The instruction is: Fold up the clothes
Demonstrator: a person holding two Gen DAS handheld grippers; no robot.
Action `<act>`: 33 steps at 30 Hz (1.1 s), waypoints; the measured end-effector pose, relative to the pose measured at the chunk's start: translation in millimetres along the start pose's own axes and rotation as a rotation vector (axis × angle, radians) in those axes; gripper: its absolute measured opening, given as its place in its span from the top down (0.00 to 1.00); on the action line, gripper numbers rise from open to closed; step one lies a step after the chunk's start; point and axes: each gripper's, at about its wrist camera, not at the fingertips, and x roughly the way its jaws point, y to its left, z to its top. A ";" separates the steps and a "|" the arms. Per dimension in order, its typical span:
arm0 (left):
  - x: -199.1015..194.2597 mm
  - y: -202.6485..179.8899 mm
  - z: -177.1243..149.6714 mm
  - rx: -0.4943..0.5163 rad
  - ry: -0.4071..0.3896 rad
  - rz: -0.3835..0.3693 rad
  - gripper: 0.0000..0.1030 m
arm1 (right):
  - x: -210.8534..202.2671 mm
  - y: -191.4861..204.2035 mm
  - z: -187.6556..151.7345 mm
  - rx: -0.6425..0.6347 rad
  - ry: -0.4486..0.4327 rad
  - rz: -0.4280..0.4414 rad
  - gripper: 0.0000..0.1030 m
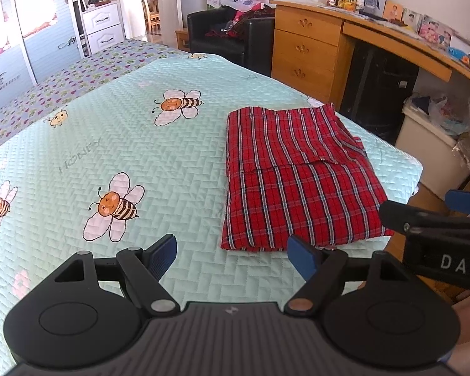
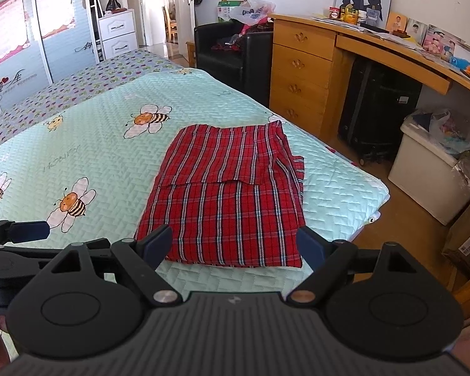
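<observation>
**Both tongs wide apart and empty; plaid garment already lies folded**

Left gripper [image 1: 232, 257]: we read its blue pads as spread wide, with bare quilt between them and nothing clamped. It hangs above the near part of the bed quilt [image 1: 109, 144], clear of the cloth as far as we can tell. The red plaid garment [image 1: 294, 175] lies toward 1 o'clock in this view, its near hem just ahead of the right-hand pad.

Right gripper [image 2: 235, 244]: jaws equally wide, nothing held. In its own view the near hem of the garment sits at 12 o'clock, spanning the gap between the pads; we cannot tell whether the pads brush the cloth or hover just short of it.

Progress, our judgement: the garment forms a flat, roughly rectangular packet near the bed's edge on the wooden desk [image 2: 304, 72] side, with a folded-over layer visible across its middle. One corner at the far right side sticks out slightly. We judge the folding largely complete; at most one more fold or a tidy-up remains. No other loose clothes show on the quilt.
</observation>
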 end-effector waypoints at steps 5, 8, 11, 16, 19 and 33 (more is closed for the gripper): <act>-9.8 8.5 -5.8 -0.023 -0.022 -0.028 0.22 | -7.9 2.2 -1.1 0.005 -0.041 0.024 0.16; -25.2 18.6 -13.4 -0.060 -0.080 -0.073 0.22 | -26.5 0.7 -7.1 0.036 -0.147 0.077 0.16; -41.4 26.7 -20.0 -0.088 -0.139 -0.106 0.22 | -46.4 -3.7 -19.2 0.106 -0.269 0.163 0.16; -61.0 36.7 -26.6 -0.095 -0.206 -0.102 0.22 | -59.4 -1.4 -28.0 0.147 -0.337 0.224 0.16; -67.3 38.9 -26.3 -0.085 -0.242 -0.048 0.22 | -69.4 3.6 -31.7 0.123 -0.411 0.246 0.16; -58.8 49.0 -23.7 -0.128 -0.232 -0.040 0.18 | -76.4 1.6 -29.6 0.107 -0.474 0.346 0.02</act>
